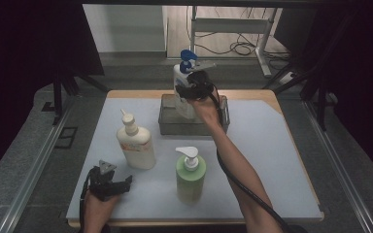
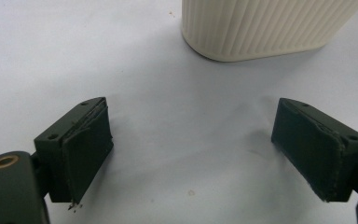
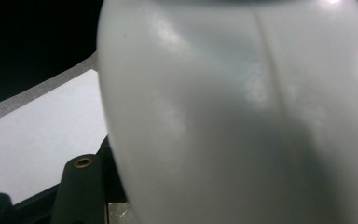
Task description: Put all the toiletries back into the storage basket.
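White bottle (image 1: 183,90), 12 o'clock, over bin (image 1: 167,127): smooth, likely slippery; right gripper (image 1: 190,89) clamps body. Left gripper (image 2: 191,144) jaws apart.

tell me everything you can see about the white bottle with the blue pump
The white bottle with the blue pump is a smooth, glossy plastic bottle with a rounded body and a faint seam down its side. Its blue pump head sits on top. It stands upright over the grey tray at the far middle of the table, its base hidden inside. The right gripper is clamped around its body.
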`<state>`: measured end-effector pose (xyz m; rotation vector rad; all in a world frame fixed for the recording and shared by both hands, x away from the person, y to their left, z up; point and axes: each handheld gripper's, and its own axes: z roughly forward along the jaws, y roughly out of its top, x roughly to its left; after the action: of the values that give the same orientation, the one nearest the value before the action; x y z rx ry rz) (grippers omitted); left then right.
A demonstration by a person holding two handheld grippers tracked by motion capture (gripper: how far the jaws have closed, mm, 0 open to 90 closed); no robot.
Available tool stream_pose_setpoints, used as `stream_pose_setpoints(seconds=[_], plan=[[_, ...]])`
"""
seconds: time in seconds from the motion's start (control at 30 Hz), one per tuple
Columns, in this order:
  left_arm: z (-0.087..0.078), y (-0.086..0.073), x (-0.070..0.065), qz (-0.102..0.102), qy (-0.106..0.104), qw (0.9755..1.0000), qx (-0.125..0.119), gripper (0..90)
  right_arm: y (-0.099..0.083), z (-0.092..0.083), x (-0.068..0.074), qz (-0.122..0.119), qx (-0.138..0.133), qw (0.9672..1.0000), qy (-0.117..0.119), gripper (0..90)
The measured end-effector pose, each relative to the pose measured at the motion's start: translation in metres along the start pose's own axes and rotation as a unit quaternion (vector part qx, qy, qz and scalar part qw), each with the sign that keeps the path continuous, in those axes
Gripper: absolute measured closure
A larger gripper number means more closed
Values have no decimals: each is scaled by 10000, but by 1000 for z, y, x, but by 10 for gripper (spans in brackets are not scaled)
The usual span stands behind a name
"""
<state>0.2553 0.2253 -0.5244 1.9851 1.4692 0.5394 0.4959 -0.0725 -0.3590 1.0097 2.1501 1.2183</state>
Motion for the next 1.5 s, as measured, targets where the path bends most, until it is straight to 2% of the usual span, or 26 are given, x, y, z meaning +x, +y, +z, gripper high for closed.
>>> stream_pose_setpoints(seconds=[0.67, 1.2, 1.5], plan=[[0, 0, 0, 3, 1, 10000, 0, 118, -20, 13, 8, 130, 275, 9994, 159, 378], [0, 0, 0, 19, 4, 10000, 12, 118, -39, 20, 7, 268, 463, 9983, 210, 378], [0, 0, 0, 19, 4, 10000, 13, 118, -47, 23, 6, 248, 504, 9981, 234, 376]])
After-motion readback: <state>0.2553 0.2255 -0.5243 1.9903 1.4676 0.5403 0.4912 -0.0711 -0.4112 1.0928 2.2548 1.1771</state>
